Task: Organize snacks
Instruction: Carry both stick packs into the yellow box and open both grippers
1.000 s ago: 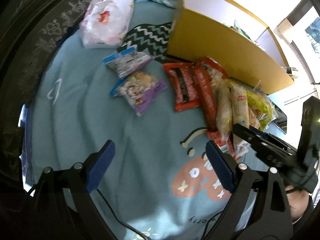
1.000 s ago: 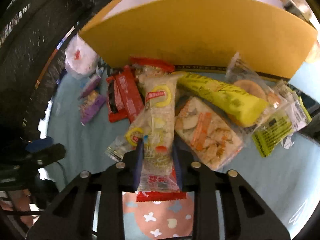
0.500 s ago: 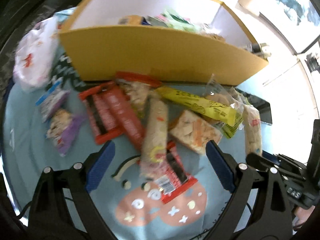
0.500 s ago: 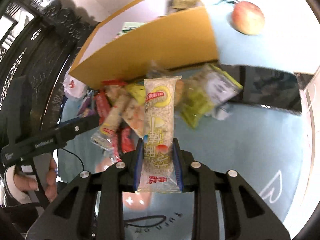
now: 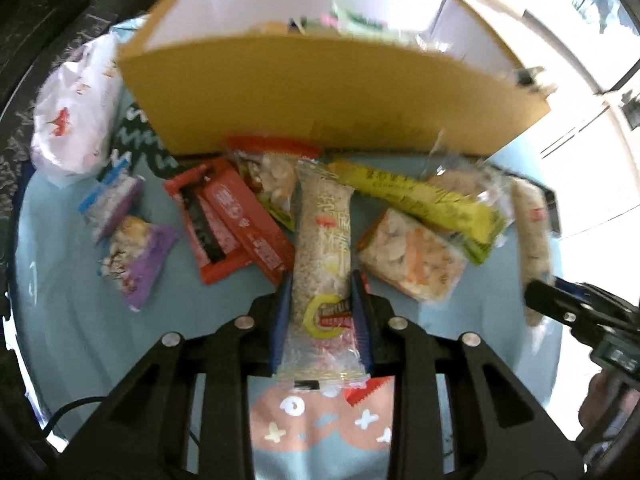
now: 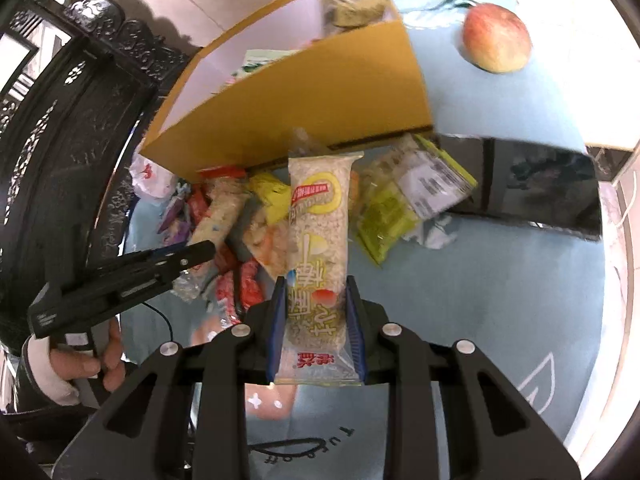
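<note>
Two puffed-rice bars leave a heap of snacks at once. The left hand-held gripper (image 5: 320, 312) is closing its blue pads on a rice bar (image 5: 323, 248) that lies lengthwise among the pile, gripping near its labelled end so the long pack can come away without dragging its neighbours. The right hand-held gripper (image 6: 316, 328) is clamped on a second rice bar (image 6: 318, 264), held clear above the blue cloth (image 6: 500, 300) and pointing towards the yellow cardboard box (image 6: 304, 92), which stands open just behind the heap and already holds a few packets. That box is, by the look of it, where the snacks are being gathered. Still loose on the cloth are red wafer packs (image 5: 228, 220), a long yellow packet (image 5: 424, 200), a clear bag of crackers (image 5: 412, 256) and two small purple packs (image 5: 136, 256). A peach (image 6: 496, 38) sits well apart, beyond the box.
</note>
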Tool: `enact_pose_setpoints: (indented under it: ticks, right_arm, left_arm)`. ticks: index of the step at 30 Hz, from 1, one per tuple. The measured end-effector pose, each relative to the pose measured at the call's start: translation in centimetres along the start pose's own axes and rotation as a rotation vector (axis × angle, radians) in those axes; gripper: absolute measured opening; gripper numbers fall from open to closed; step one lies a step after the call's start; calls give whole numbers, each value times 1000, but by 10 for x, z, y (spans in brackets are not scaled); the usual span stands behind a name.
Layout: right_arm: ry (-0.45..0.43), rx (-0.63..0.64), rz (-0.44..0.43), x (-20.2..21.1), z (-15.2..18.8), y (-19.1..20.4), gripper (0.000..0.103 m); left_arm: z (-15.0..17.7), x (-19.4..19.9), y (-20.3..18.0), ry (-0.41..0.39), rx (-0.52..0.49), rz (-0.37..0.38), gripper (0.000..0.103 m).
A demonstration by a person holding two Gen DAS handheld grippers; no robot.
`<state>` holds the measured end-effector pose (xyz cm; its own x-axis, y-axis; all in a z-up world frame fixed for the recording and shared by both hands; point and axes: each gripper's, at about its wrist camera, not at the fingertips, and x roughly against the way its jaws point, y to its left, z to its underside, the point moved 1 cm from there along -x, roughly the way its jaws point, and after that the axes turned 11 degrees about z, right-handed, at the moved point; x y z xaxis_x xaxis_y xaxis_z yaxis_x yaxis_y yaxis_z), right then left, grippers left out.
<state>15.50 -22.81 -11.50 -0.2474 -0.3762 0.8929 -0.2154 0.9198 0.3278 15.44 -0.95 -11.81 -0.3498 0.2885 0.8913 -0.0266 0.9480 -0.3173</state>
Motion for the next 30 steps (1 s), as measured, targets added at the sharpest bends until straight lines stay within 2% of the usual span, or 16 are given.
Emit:
enact_pose_setpoints:
  ticks: [6, 11, 13, 19, 20, 21, 23, 24, 25, 26, 30]
  right_arm:
    - [-41, 53, -45, 16, -10, 24, 28]
    - [-137, 63, -63, 43, -31, 38, 28]
    - [-193, 60, -55, 52, -46, 38, 28]
    - [-339, 55, 19, 58, -100, 46, 30]
    - [-374, 63, 58, 56, -111, 48, 32]
    - [-389, 67, 84, 53, -118, 49, 37]
    - [-432, 38, 156, 54, -124, 49, 78]
    - [-466, 30, 175, 57, -123, 48, 83]
    - [-520, 34, 182, 61, -120, 48, 95]
    - [-536, 56, 184, 61, -118, 48, 97]
    - [-476, 88, 196, 47, -111, 44, 98]
  left_arm:
    - [-5, 44, 9, -77, 45, 63, 28]
    - [-19, 81, 2, -175, 29, 104, 29]
    - [-34, 92, -2, -228, 17, 110, 29]
    - [-99, 86, -9, -296, 0, 128, 30]
    - [-107, 84, -9, -305, 3, 123, 39]
    - [-118, 82, -9, -325, 13, 131, 67]
    - [-128, 82, -7, -366, 59, 111, 92]
    - [-129, 83, -5, -388, 83, 105, 92]
    - [-129, 83, -4, -388, 86, 119, 92]
    - [-127, 80, -4, -373, 79, 130, 92]
    - [-119, 66, -1, -310, 37, 87, 92]
